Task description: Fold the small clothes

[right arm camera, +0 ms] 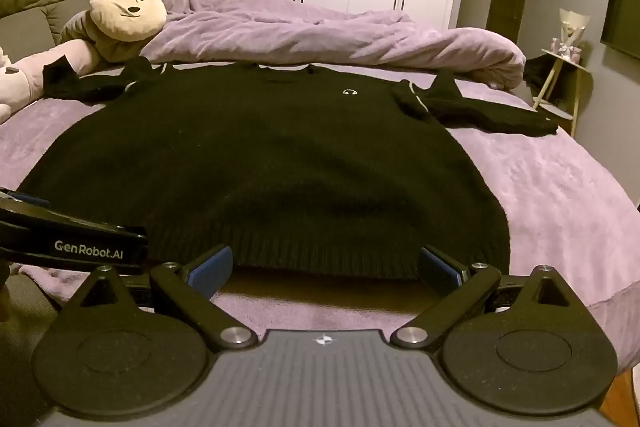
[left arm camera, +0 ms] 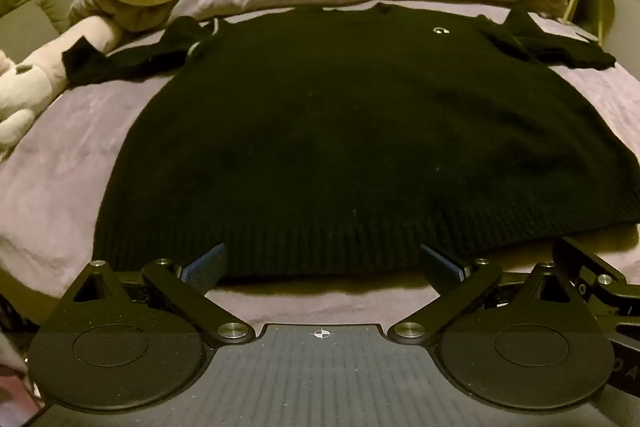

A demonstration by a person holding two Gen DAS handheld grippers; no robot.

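Your left claw (left arm camera: 322, 263) and right claw (right arm camera: 325, 265) gape wide at the black sweater's (left arm camera: 340, 131) hem, lower frame, on the bed (right arm camera: 560, 179).

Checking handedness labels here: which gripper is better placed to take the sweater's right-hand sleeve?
Right. The right gripper sits nearer the sweater's right hem corner, on the same side as that sleeve; the left gripper faces the left half.

Both the left gripper (left arm camera: 322, 261) and the right gripper (right arm camera: 326, 265) are matte black, with blue-padded fingers (left arm camera: 206, 265), silver pivot screws (right arm camera: 236, 335), round discs either side of a ribbed grey base bearing a crosshair mark, and white "GenRobot.AI" lettering (right arm camera: 88, 249) on the left one's side.
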